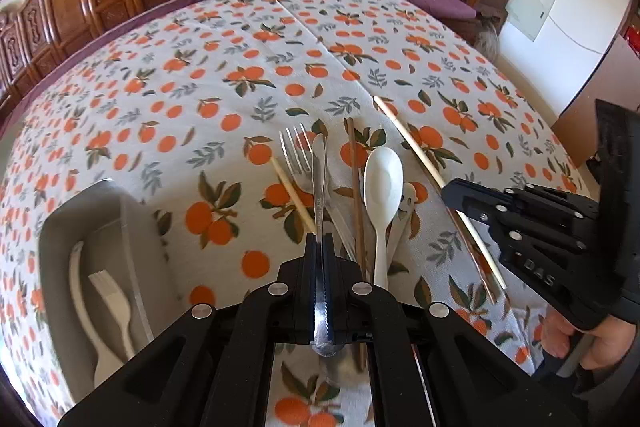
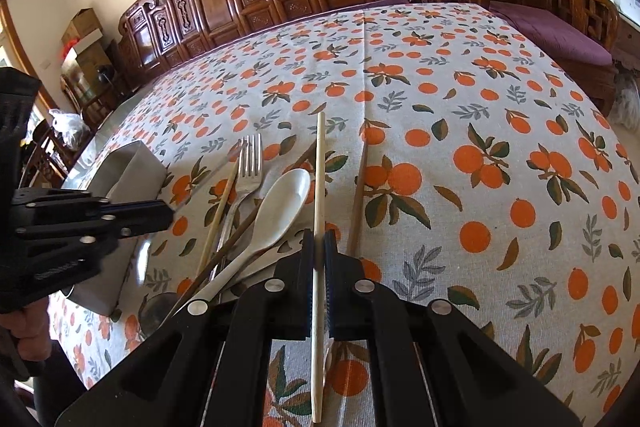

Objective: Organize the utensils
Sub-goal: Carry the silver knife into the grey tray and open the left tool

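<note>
The left gripper (image 1: 319, 247) has its fingers squeezed tight on a shiny metal spoon (image 1: 320, 187), holding it by the handle. The right gripper (image 2: 319, 247) has its fingers squeezed on a pale chopstick (image 2: 319, 187).

This looks like the picking-up step. A gray tray (image 1: 80, 211) sits on the counter (image 1: 400, 67) to the left, with a white fork (image 1: 114, 303) and another white utensil already inside.

More things wait in a pile between the two grippers: a metal fork (image 1: 296, 155), a white spoon (image 1: 383, 183) and a brown chopstick (image 1: 356, 187).

Next, I think the metal spoon must go over to the tray and be let go gently, without bumping the pile.
</note>
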`<state>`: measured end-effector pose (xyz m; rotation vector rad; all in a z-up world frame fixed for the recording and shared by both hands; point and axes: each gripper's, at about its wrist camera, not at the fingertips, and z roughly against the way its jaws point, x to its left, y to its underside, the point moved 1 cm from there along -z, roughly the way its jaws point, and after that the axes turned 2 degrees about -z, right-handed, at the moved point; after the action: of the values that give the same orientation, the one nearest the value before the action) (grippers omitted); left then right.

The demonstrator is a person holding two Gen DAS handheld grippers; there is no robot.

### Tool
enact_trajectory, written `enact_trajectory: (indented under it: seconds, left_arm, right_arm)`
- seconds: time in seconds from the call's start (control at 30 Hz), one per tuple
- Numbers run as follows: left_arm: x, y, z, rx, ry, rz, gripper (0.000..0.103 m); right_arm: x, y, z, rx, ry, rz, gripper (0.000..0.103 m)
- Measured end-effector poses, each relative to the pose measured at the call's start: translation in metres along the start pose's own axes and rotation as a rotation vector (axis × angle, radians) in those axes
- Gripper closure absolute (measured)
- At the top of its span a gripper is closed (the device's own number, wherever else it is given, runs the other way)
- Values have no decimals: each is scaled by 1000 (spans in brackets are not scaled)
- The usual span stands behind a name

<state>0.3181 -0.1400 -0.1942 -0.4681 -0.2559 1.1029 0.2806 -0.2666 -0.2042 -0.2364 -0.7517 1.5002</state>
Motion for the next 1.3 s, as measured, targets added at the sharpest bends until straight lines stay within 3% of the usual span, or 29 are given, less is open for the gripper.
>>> enact_trajectory:
  seconds: [0.5,0.9,1.3]
  left_arm:
    - [25,23,70,-80,-38,47,101]
    - [50,40,131,-130,-79,95,101]
    - [75,51,156,-125,-115,165,101]
  right_arm:
    - [40,4,19,25,21,87,97]
    - [108,-26,84,-34,-34,183,97]
    - [143,-48,131,-61,-54,218,97]
